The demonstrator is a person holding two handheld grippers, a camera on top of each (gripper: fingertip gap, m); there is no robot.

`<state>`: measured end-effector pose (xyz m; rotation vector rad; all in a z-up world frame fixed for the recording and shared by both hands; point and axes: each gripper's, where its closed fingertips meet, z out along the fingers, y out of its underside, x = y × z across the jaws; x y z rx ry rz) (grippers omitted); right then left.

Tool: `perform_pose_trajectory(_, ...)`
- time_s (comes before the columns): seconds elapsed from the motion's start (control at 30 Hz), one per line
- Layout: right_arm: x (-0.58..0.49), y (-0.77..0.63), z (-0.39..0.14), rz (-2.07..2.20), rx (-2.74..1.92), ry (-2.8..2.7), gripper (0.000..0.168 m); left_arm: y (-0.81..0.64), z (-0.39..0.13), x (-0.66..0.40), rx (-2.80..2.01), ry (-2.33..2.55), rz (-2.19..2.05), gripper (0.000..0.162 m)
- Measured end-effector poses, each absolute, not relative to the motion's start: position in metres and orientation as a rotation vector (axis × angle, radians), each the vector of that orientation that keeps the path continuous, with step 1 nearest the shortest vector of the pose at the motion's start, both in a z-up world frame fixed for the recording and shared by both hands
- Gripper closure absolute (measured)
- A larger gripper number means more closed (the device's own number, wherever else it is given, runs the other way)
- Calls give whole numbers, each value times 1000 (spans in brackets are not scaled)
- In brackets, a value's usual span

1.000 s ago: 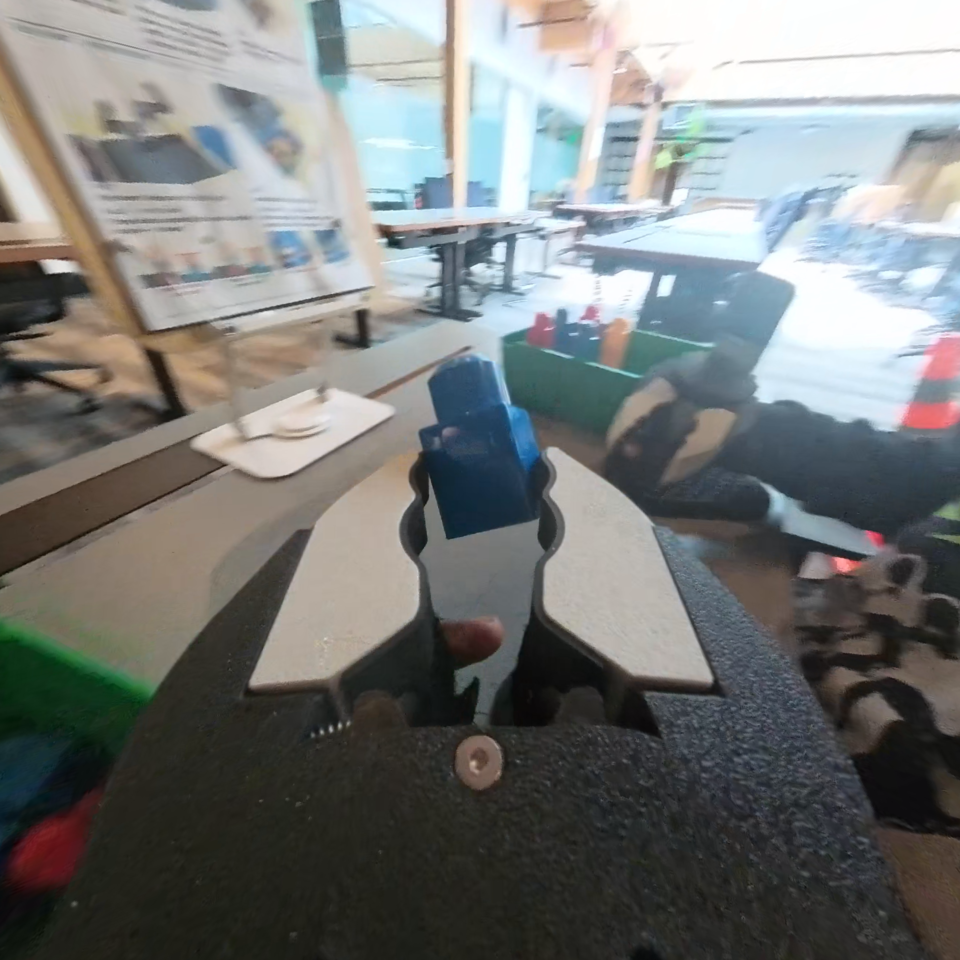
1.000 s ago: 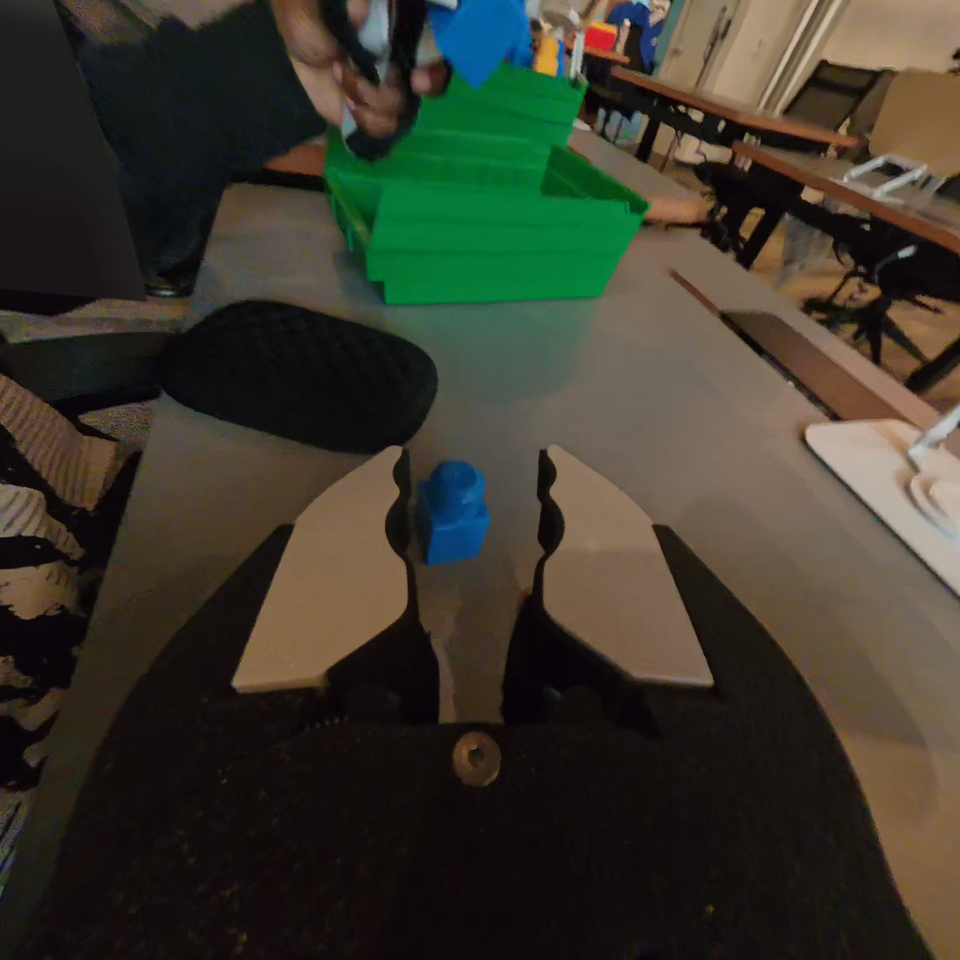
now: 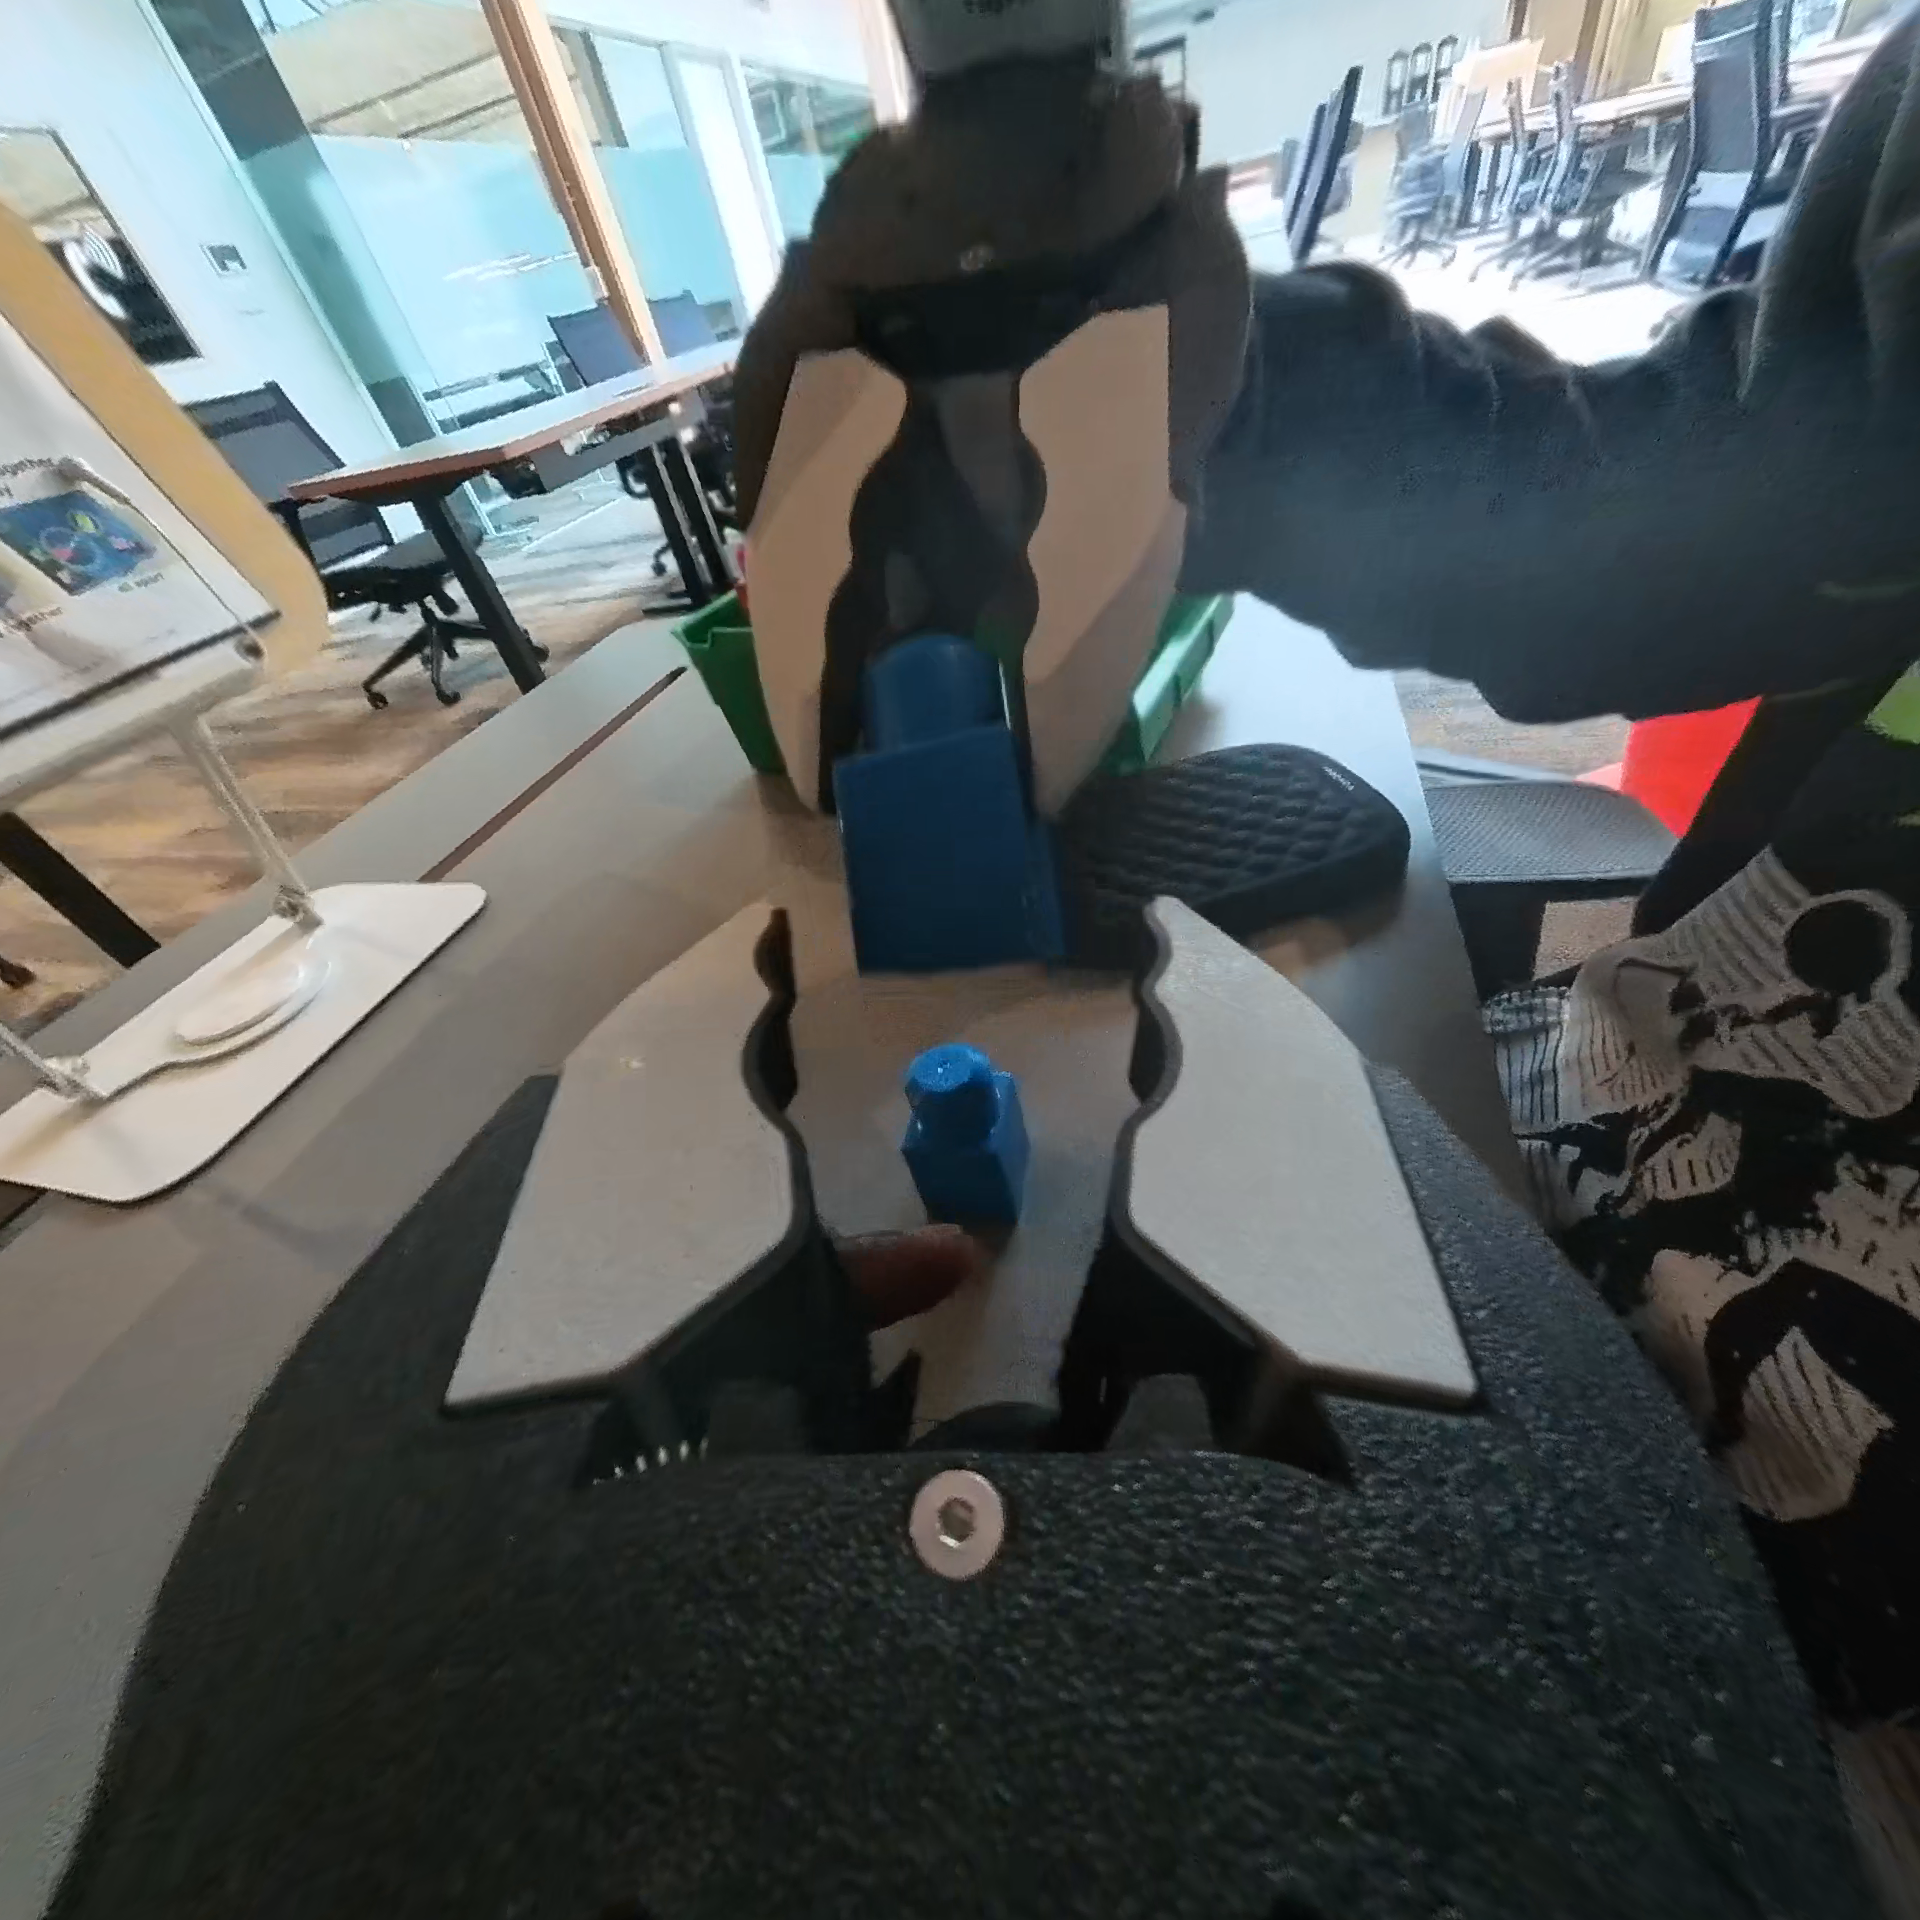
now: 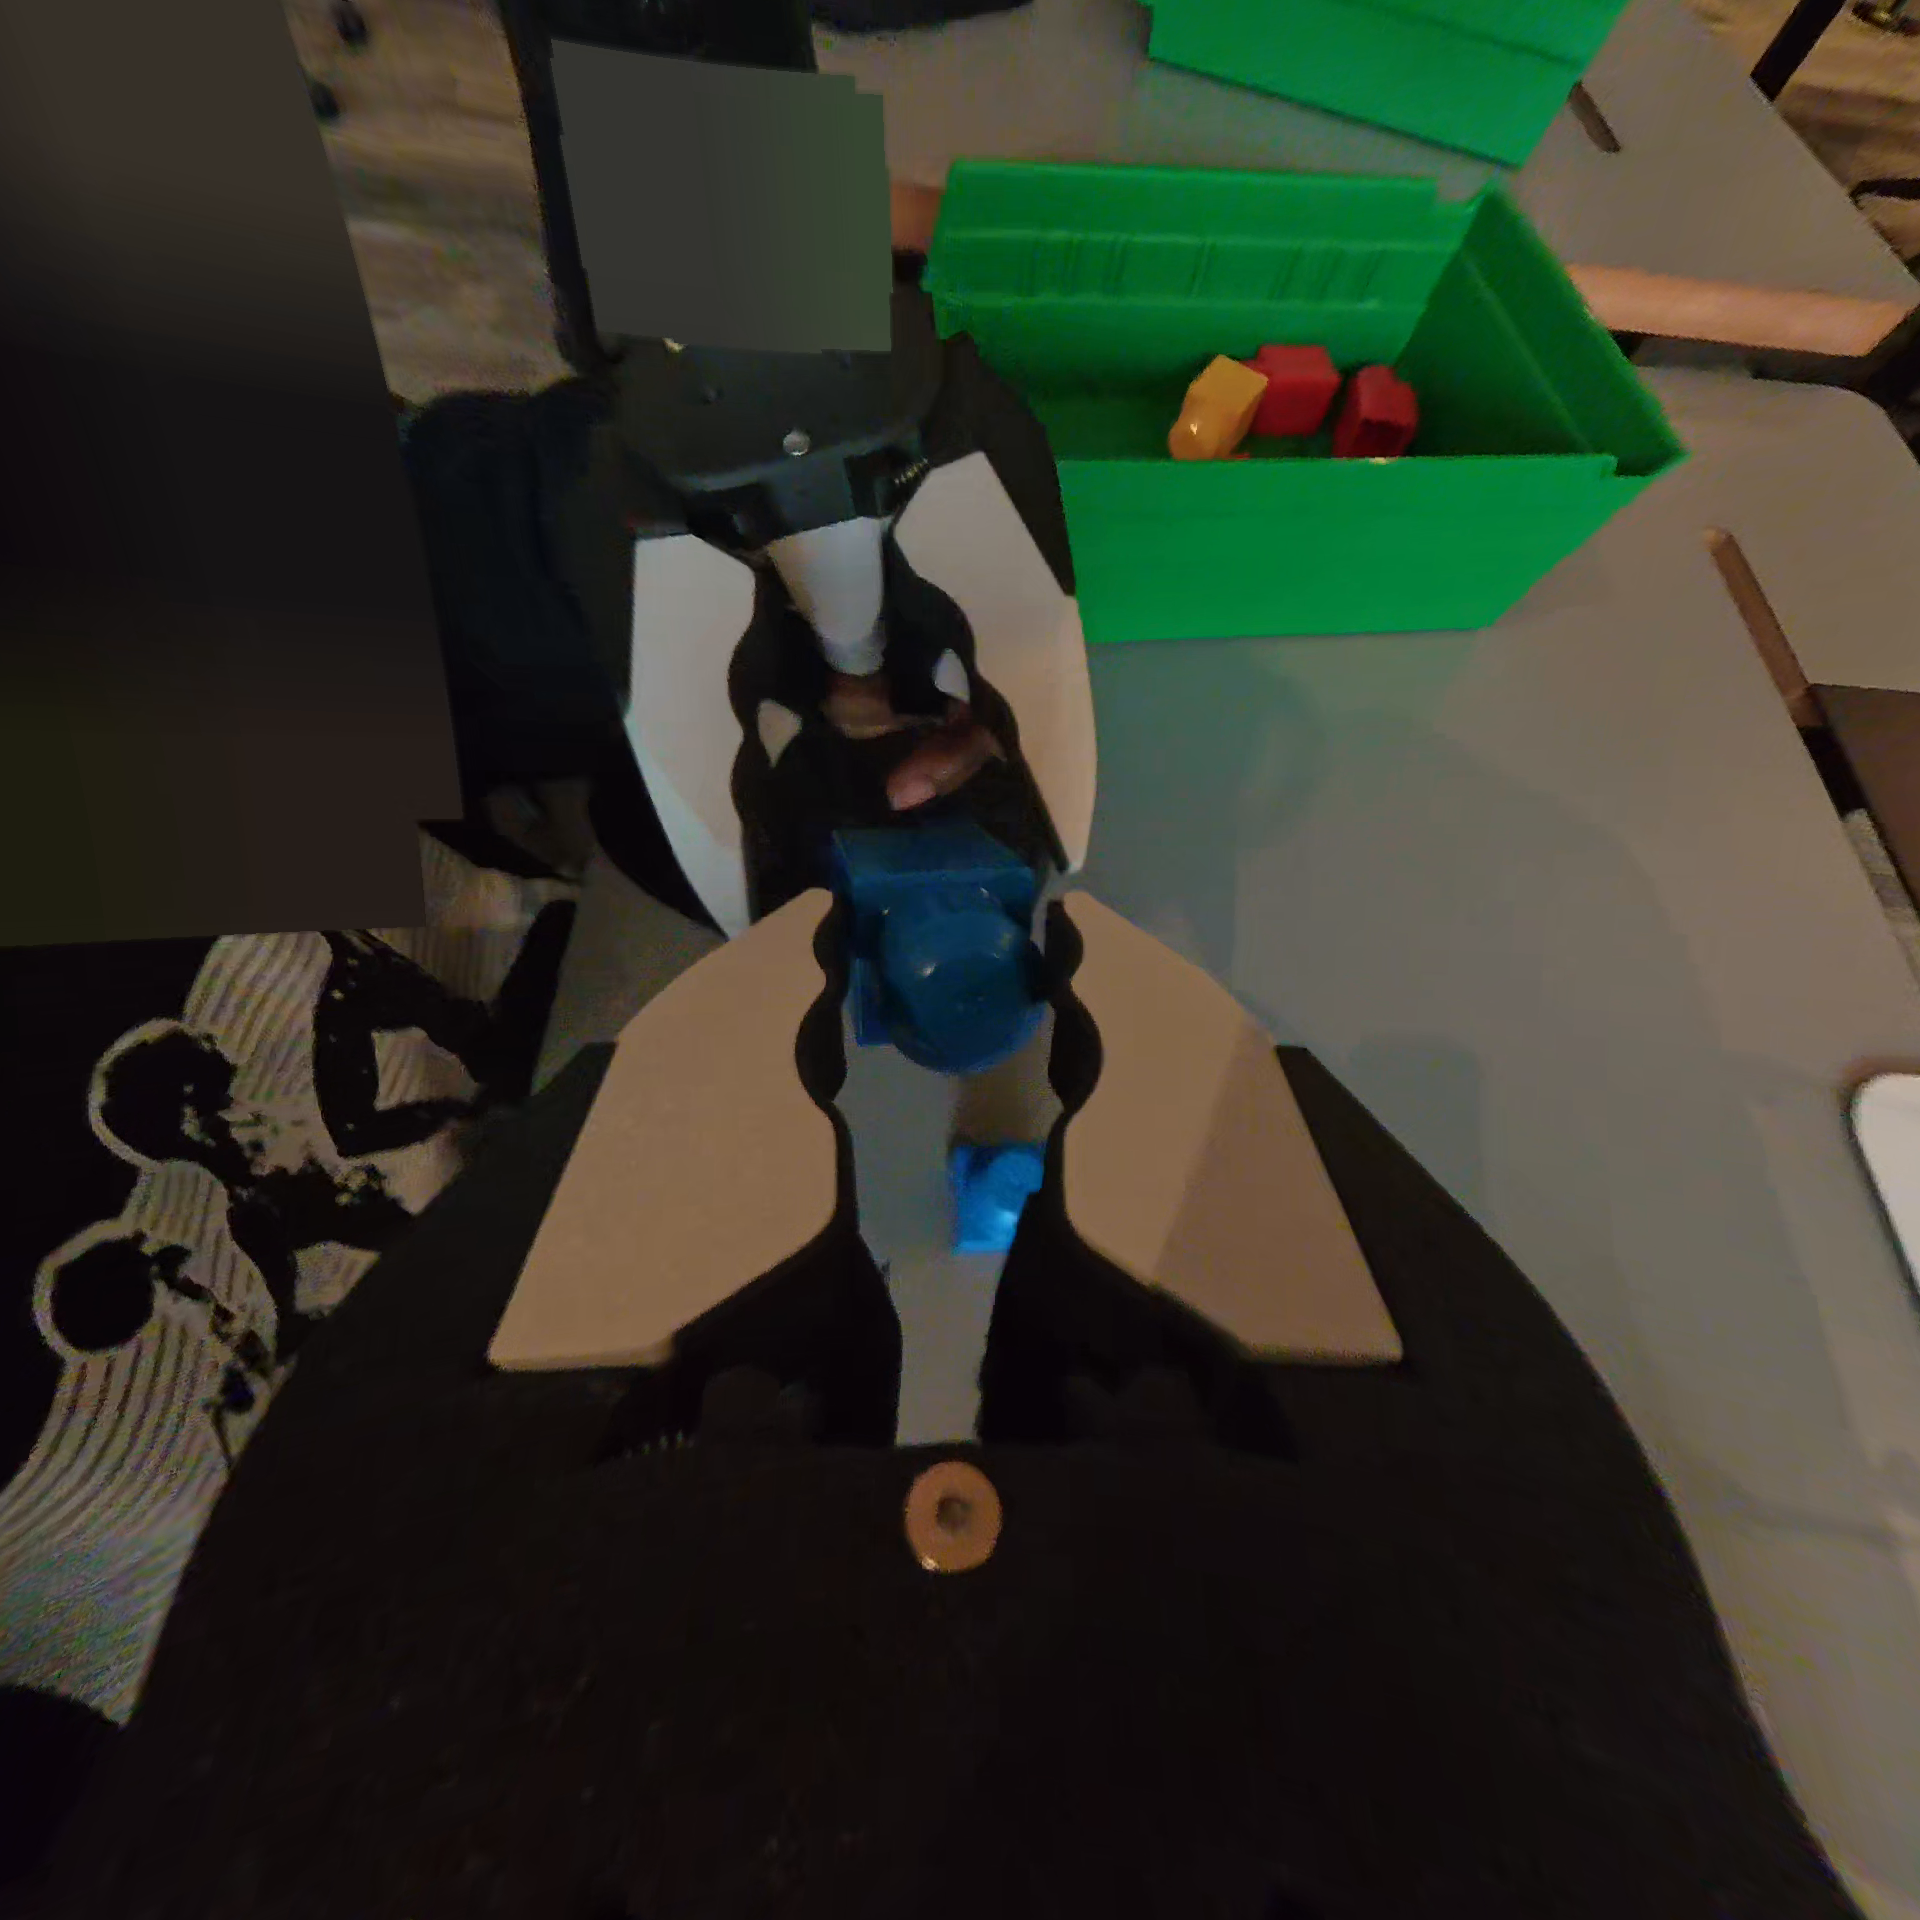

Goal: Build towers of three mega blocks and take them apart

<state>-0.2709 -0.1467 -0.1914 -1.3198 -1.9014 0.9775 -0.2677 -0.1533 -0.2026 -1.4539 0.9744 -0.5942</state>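
My right gripper is shut on a blue mega block and holds it above the grey table, stud toward its camera. In the left wrist view this gripper points down with the block between its fingers. My left gripper is open and empty, its tips just short of the held block. A second, smaller-looking blue block stands on the table under and between the left fingers. It also shows in the right wrist view.
A green bin with red and yellow blocks stands to the right, another green bin behind it. A black mesh pad lies at the table's edge. A white sign-stand base sits at the left. My two grippers' fingertips are within a few centimetres of each other.
My left gripper has let go of its blue block and opened. My right gripper, open around a block on the table before, is now shut on a blue block and raised. The grippers now face each other.
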Motion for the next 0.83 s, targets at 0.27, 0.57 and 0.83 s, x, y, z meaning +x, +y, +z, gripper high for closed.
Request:
perform_pose_trajectory(0.27,-248,-115,-225,473,-1515,-2142,133,-149,-252,-275,-1556,982,-639,88)
perform_pose_trajectory(0.57,-250,-110,-259,250,-1559,-2305,134,-149,-277,-273,-1618,1018,-721,86)
perform_pose_trajectory(0.83,-253,-107,-269,157,-1642,-2336,134,-148,-282,-273,-1645,1017,-714,86)
